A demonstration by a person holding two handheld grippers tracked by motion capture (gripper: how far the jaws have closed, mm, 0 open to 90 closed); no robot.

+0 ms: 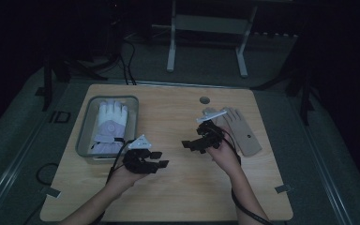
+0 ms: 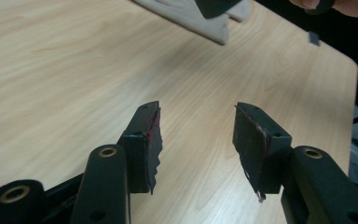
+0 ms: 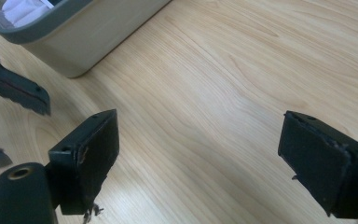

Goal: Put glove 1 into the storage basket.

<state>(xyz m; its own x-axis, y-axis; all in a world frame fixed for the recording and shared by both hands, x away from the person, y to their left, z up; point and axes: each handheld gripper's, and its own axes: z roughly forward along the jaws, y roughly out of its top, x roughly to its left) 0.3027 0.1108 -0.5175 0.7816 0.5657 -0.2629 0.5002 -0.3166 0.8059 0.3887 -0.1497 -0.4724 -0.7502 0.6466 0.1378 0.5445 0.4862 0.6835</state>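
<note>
A white glove [image 1: 110,124] lies in a grey bin [image 1: 85,123] on the left of the wooden table. A tan glove [image 1: 242,132] lies flat on the table at the right. My left gripper [image 1: 161,159] hovers just right of the bin's near corner, jaws pointing right. In the left gripper view it [image 2: 198,109] is open over bare wood, and the tan glove [image 2: 200,21] lies farther off. My right gripper [image 1: 192,146] is beside the tan glove, pointing left. In the right gripper view it [image 3: 200,121] stands wide open with nothing between its jaws, facing the bin [image 3: 88,42].
The table's near half and middle show bare wood [image 1: 183,192]. A round cable hole [image 1: 205,100] sits near the far edge. The left gripper's jaws [image 3: 18,91] show at the left of the right gripper view. A metal frame [image 1: 206,28] stands on the floor beyond.
</note>
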